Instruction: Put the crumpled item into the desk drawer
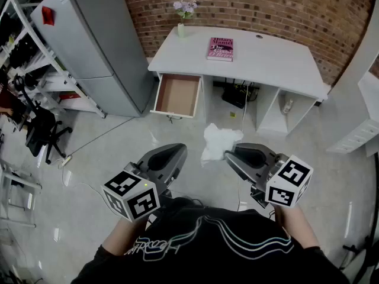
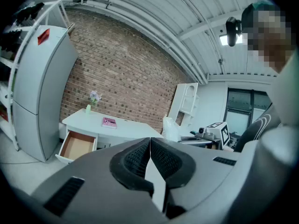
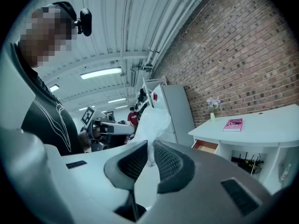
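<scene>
A crumpled white item hangs in front of me, pinched by my right gripper, which is shut on its lower edge. In the right gripper view the white crumpled item rises from between the jaws of the right gripper. My left gripper is held beside it at the left, jaws shut with nothing between them; its pads meet in the left gripper view at the left gripper. The white desk stands ahead with its drawer pulled open and empty, also visible as the drawer.
A pink book and a small vase of flowers rest on the desk. A grey fridge stands left of the drawer, with shelving and an office chair further left. Cables lie under the desk. A brick wall runs behind.
</scene>
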